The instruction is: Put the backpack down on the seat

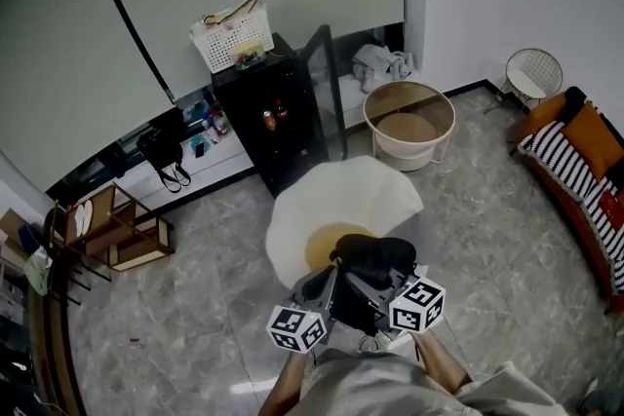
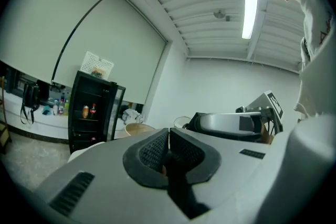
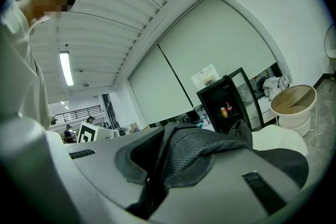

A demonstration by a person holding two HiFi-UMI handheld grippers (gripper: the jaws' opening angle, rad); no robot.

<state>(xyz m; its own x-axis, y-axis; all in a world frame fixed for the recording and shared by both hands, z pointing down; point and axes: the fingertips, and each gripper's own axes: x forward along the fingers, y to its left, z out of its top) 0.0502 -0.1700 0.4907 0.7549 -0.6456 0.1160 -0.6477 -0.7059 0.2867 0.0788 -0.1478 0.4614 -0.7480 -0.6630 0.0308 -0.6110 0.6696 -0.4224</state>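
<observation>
— Head view, please: where is the backpack (image 1: 373,256)?
— It is a black bundle at the front edge of the white seat (image 1: 336,190). It is just beside the yellow cushion (image 1: 325,245) and directly ahead of your two grippers. Whether it lies on the seat or hangs over it, I cannot tell from above.
— And my right gripper (image 3: 160,157)?
— In the right gripper view you have it clenched on the backpack. Dark grey woven cloth goes down between the two pads and folds over the right one. The white seat shows behind the cloth, at the right.
— The left gripper (image 2: 168,136)?
— In the left gripper view its ribbed pads are pressed together, with only a thin line between them. Whether a strap is pinched there, I cannot tell. Your right gripper is seen near it, on the other side.
— What stands behind the seat?
— You have a black cabinet (image 1: 278,117) with a white basket (image 1: 232,36) on top. To its right a round tub (image 1: 409,122) stands on the floor, well apart from the backpack.
</observation>
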